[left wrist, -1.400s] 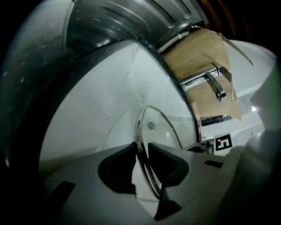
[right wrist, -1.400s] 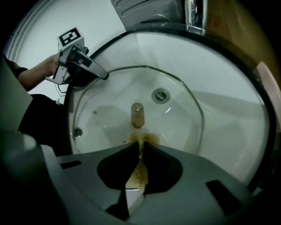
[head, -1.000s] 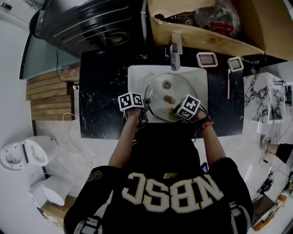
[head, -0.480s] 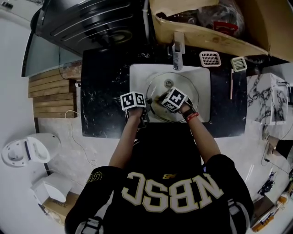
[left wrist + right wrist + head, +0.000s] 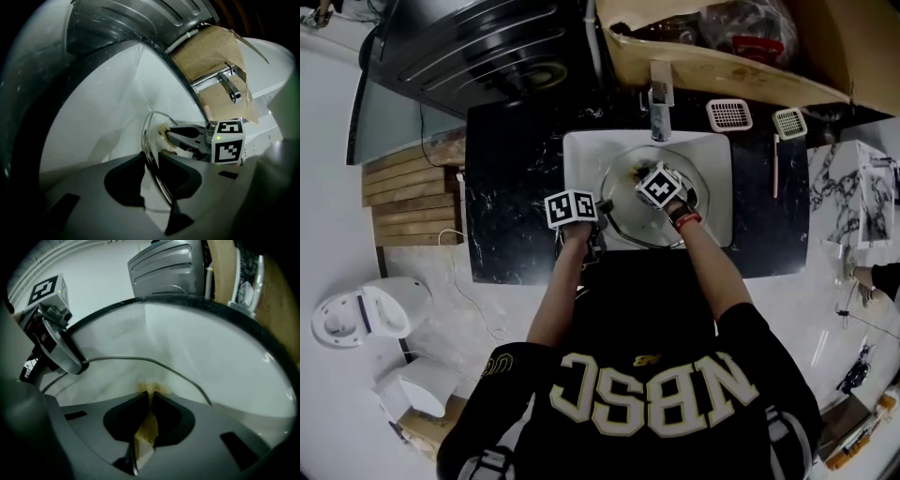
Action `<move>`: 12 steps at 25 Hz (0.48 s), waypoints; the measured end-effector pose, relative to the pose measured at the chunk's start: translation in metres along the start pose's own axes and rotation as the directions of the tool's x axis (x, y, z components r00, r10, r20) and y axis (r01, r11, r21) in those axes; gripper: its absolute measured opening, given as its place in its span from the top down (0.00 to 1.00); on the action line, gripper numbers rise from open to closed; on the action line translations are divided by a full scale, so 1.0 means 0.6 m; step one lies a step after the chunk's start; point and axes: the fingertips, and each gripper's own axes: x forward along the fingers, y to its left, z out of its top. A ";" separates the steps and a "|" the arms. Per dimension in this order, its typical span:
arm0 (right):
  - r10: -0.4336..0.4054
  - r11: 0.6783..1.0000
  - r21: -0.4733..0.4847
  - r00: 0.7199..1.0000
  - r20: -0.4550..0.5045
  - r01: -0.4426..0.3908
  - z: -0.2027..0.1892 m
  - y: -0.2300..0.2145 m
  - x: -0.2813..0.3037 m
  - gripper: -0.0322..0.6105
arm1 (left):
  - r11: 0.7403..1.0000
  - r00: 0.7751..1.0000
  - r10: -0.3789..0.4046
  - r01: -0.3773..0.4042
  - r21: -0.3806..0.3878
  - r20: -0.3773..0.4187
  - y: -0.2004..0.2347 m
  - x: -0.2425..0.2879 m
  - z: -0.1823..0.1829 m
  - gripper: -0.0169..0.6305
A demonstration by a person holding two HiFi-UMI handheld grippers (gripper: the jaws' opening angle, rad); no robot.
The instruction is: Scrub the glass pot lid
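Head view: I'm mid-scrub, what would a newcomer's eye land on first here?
The glass pot lid lying in the white sink, which is set into a black counter, stands out first. The left gripper clamps the lid's rim, while the right gripper presses a yellowish sponge against the glass.

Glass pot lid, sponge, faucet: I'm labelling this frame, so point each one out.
Glass pot lid (image 5: pixel 630 220), head view, bare glass inside the rim.
Sponge (image 5: pixel 146 427), right gripper view, its yellow body.
Faucet (image 5: pixel 660 101), head view, its spout.
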 end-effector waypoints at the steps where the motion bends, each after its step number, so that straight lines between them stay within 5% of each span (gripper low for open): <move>1: -0.026 1.000 -0.001 1.000 -0.008 0.026 -0.007 -0.014 0.000 0.88 | 1.000 1.000 0.004 -0.004 0.004 0.000 0.000 0.000 -0.001 0.82; 6: -0.139 0.990 -0.038 0.985 -0.103 0.136 -0.058 -0.069 -0.022 0.88 | 1.000 1.000 0.009 -0.009 0.012 0.006 0.000 0.001 0.000 0.82; 12: -0.096 0.995 -0.019 0.954 -0.285 0.094 -0.129 -0.096 -0.070 0.88 | 1.000 1.000 0.009 -0.009 0.003 0.004 0.001 0.002 0.000 0.82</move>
